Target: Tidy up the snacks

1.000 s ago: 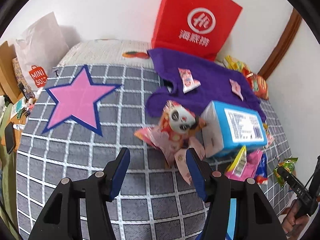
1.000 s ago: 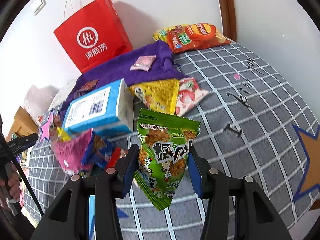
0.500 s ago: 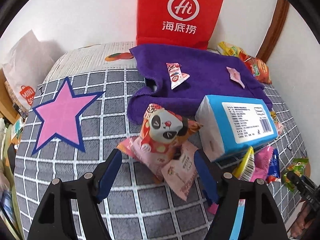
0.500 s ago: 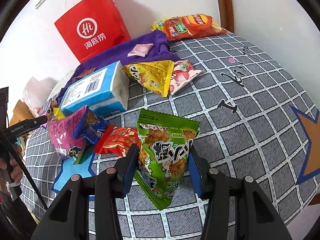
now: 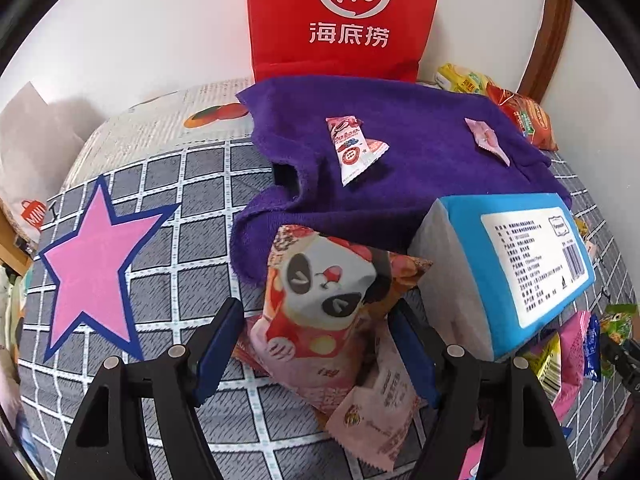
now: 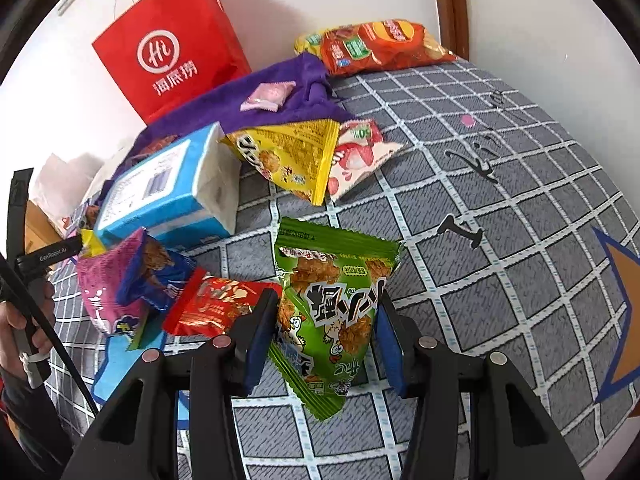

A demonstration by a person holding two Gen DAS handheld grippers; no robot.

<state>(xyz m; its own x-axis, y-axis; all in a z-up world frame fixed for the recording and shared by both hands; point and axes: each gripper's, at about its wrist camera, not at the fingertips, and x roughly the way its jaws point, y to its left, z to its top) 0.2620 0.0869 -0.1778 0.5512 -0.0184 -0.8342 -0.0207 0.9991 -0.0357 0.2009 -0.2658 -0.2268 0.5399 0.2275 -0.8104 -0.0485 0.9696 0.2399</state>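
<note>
While the right gripper (image 6: 326, 330) clamps the green snack bag (image 6: 334, 308) at mid-height, lifted clear of the checked bedcover (image 6: 500, 216) (presumably for carrying to a sorted spot), the left gripper (image 5: 318, 346) stands wide open, its fingers straddling the panda snack bag (image 5: 326, 300), which lies beside the blue tissue pack (image 5: 516, 264), apparently the next pick.

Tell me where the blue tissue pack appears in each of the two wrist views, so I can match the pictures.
Left wrist view: the blue tissue pack lies at the right, just right of the panda snack bag and in front of the purple towel.
Right wrist view: the pack lies at the left of centre, left of the yellow snack bag.
Shared landmark: the red paper bag against the wall.
</note>
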